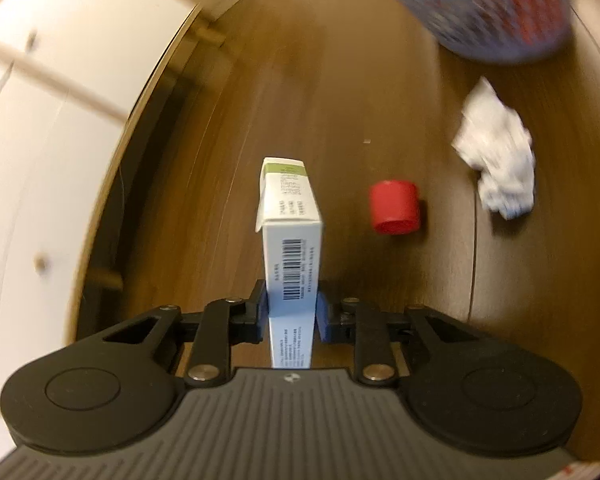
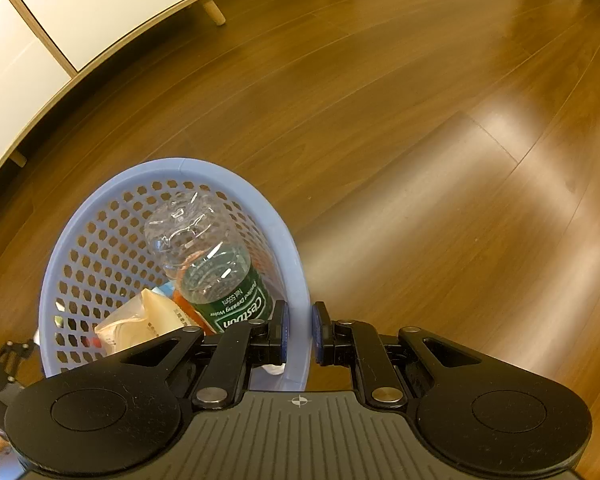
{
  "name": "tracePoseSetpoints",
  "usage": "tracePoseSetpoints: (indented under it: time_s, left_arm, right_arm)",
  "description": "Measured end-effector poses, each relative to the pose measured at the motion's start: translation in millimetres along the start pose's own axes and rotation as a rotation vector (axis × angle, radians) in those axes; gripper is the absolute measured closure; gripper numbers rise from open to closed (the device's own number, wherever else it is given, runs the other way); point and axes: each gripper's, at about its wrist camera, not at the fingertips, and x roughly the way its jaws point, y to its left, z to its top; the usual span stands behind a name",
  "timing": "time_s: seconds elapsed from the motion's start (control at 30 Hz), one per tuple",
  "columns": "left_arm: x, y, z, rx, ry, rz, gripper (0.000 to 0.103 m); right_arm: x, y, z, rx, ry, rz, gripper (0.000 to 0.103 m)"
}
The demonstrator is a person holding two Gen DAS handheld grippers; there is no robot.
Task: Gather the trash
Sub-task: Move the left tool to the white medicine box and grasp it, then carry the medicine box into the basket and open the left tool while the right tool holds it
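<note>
A: What's hard to make out?

B: In the left wrist view the blue basket (image 1: 495, 4) at the top right is blurred and cut off by the frame, and so is the white cabinet (image 1: 60, 120) on the left. The crumpled tissue (image 1: 497, 152) on the wooden floor (image 1: 339, 100) is smeared too. The near end of the small carton (image 1: 290, 240) is hidden behind the claw body.

A: How does the carton sit?

B: The left claw (image 1: 292, 312) pinches it between its blue pads, long axis pointing straight ahead, barcode face up, green-banded end farthest away. A red cap (image 1: 395, 208) lies on the floor just to its right.

A: And the other side?

B: The right claw (image 2: 300, 332) grips the basket's rim (image 2: 300, 280), one pad inside, one outside. Inside, a clear bottle (image 2: 208, 256) with a green label leans base-up; wrappers (image 2: 140, 324) lie beneath, partly hidden.
</note>
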Motion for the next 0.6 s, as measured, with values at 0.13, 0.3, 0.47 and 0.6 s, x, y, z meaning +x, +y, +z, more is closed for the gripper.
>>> tracePoseSetpoints:
  time_s: [0.13,0.3,0.47,0.6]
  left_arm:
    - [-12.8,41.3,2.5,-0.233,0.071,-0.086,0.082]
    - [-24.2,86.3,-3.1,-0.495,0.138,-0.158,0.082]
    - [-50.1,116.7,-2.7,-0.652,0.143,-0.173,0.082]
    - [-78.0,136.7,9.4,-0.730,0.101,-0.188,0.082]
  right_arm:
    - [-1.1,-1.3,-0.1,-0.007,0.001,0.002,0.095]
    - [-0.7,1.6,-1.3,-0.028,-0.003,-0.003,0.095]
    - [-1.0,2.1,-1.4,-0.046,0.000,0.004,0.095]
    - [-0.1,1.7,0.0,-0.052,0.004,0.001,0.095]
